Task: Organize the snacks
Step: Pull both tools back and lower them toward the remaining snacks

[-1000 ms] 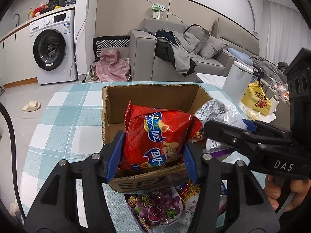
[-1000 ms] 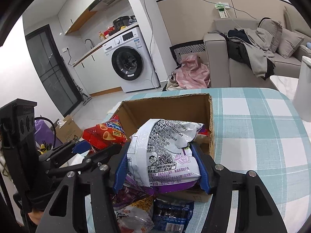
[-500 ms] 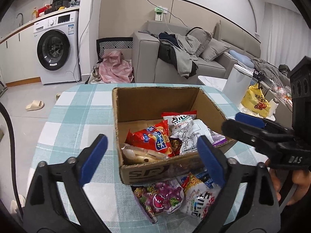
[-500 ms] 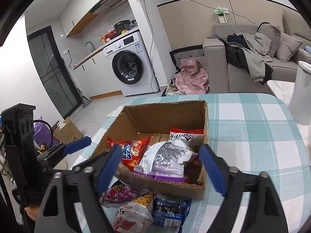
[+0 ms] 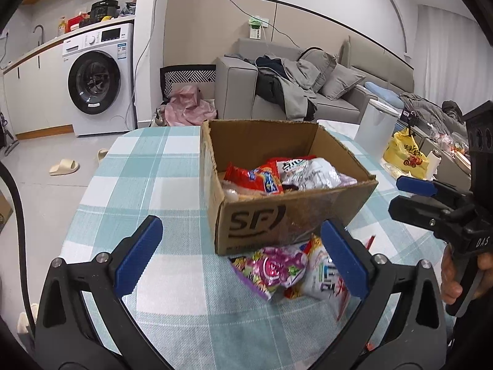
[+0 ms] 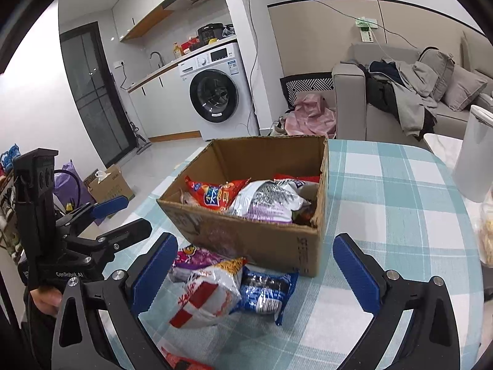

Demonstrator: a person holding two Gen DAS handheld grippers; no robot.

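Both jaws wide, empty. Ahead: brown cardboard box (image 5: 286, 215) with red (image 5: 255, 178) and silver packets (image 6: 268, 200). Between them, probably next: loose foil snack packets (image 6: 215, 293).

Open brown cardboard box (image 6: 246, 240) standing upright at picture centre, flaps gone, "SF" logo on the near wall. Inside, lying loose: red snack bag (image 6: 212, 195) at 9 o'clock, silver-and-purple bag (image 6: 268, 202) at 3 o'clock, partly overlapping. Outside, touching the box's near wall at 6 o'clock: purple candy bag (image 5: 272, 269), white-and-red bag (image 6: 209, 296), blue-and-silver bag (image 6: 265, 289), heaped together flat on the cloth.
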